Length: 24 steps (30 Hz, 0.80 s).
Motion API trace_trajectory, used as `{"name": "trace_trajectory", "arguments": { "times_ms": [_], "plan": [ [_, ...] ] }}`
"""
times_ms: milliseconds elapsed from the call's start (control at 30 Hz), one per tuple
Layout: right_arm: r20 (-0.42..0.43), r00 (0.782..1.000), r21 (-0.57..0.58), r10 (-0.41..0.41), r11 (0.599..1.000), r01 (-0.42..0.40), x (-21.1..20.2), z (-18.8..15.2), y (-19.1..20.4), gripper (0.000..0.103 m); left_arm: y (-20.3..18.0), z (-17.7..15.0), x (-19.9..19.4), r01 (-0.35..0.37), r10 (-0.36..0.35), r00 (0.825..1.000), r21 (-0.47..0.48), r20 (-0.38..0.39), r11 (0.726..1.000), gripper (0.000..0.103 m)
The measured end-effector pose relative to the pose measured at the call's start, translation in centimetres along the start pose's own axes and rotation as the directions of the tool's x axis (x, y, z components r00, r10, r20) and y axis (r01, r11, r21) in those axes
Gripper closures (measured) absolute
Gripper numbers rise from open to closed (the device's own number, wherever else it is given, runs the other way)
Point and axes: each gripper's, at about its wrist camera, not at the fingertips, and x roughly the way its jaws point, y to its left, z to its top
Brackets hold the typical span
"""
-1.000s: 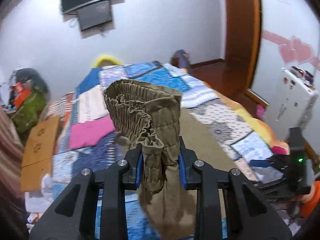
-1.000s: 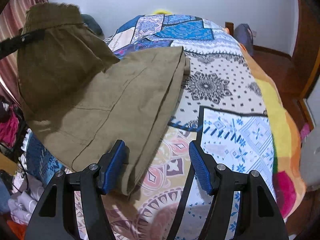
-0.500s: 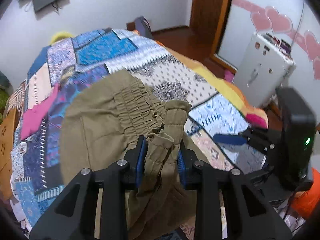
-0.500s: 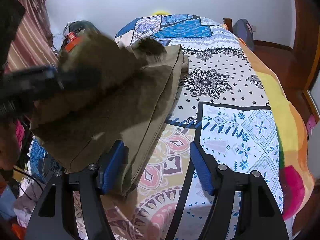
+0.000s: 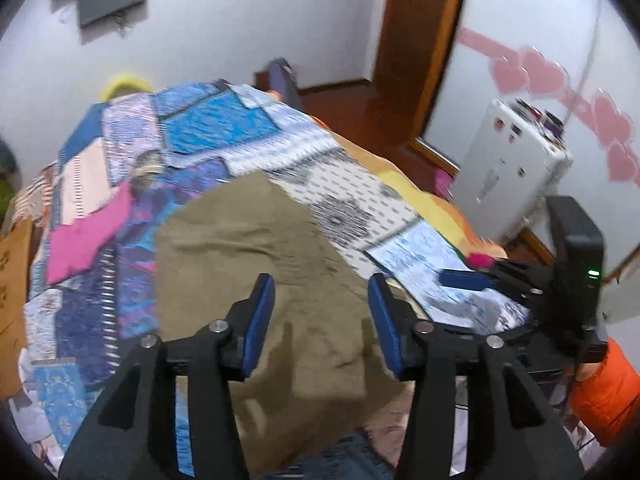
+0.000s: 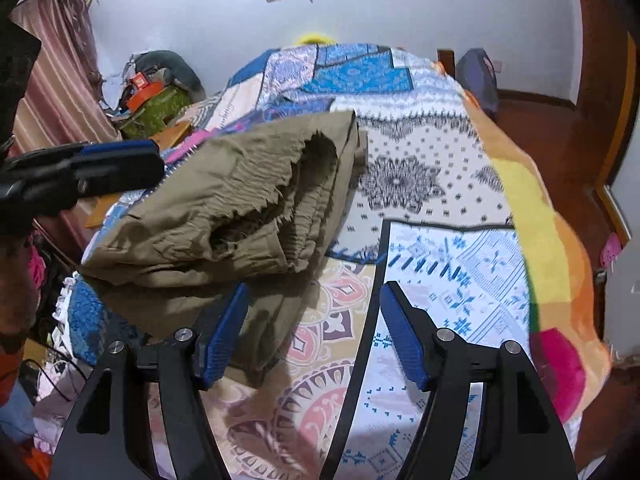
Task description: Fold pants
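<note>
Olive pants (image 6: 240, 208) lie folded over on the patchwork bedspread (image 6: 440, 264), the gathered waistband on top toward the far end. In the left wrist view the pants (image 5: 256, 240) spread under my left gripper (image 5: 320, 314). Its jaws are opening, and the blue pads stand apart above the cloth without pressing it. From the right wrist view, the left gripper (image 6: 100, 164) hovers at the pants' left side. My right gripper (image 6: 316, 328) is open over the bedspread, its left finger at the pants' near right edge, nothing between the pads.
A white cabinet (image 5: 516, 168) and a wooden door (image 5: 420, 40) stand right of the bed. Bags and clutter (image 6: 152, 96) pile up by the curtain on the left. A person's orange sleeve (image 5: 604, 392) shows behind the right gripper.
The left gripper carried the raised waistband over and down onto the bed, then spread its jaws and let it go. The pants now lie folded. The right gripper stayed open and hardly moved.
</note>
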Motion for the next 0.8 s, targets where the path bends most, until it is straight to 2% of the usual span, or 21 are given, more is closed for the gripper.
{"name": "trace_trajectory", "arguments": {
  "times_ms": [100, 167, 333, 467, 567, 800],
  "plan": [
    [0.038, 0.999, -0.002, 0.009, 1.000, -0.009, -1.2, 0.7, 0.5, 0.038, 3.1, 0.3, -0.5, -0.075, 0.075, 0.997, -0.048, 0.012, 0.996, 0.050],
    [0.072, 0.997, -0.001, 0.028, 1.000, -0.028, -1.8, 1.4, 1.1, 0.038, 5.2, 0.3, -0.5, -0.094, 0.095, 0.995, -0.083, 0.005, 0.992, 0.049],
    [0.104, 0.992, -0.003, 0.068, 0.998, -0.068, -0.8, 2.6, 2.5, 0.038, 10.6, -0.5, 1.4, -0.177, 0.168, 0.983, -0.161, -0.068, 0.971, 0.049],
    [0.055, 0.995, 0.016, 0.078, 0.997, -0.079, 1.9, 2.7, 3.0, 0.038, 13.5, -0.9, 3.6, -0.167, 0.143, 0.982, -0.218, -0.121, 0.962, 0.049],
    [-0.019, 0.998, 0.016, 0.062, 0.998, -0.062, 4.3, 1.9, 2.9, 0.038, 15.2, -0.7, 5.4, -0.173, 0.137, 0.979, -0.257, -0.152, 0.951, 0.049],
    [-0.032, 0.993, 0.003, 0.114, 0.993, -0.114, 4.3, 1.2, 1.3, 0.038, 17.5, 1.6, 10.3, -0.120, 0.064, 0.980, -0.309, -0.186, 0.944, 0.049]
  ]
}}
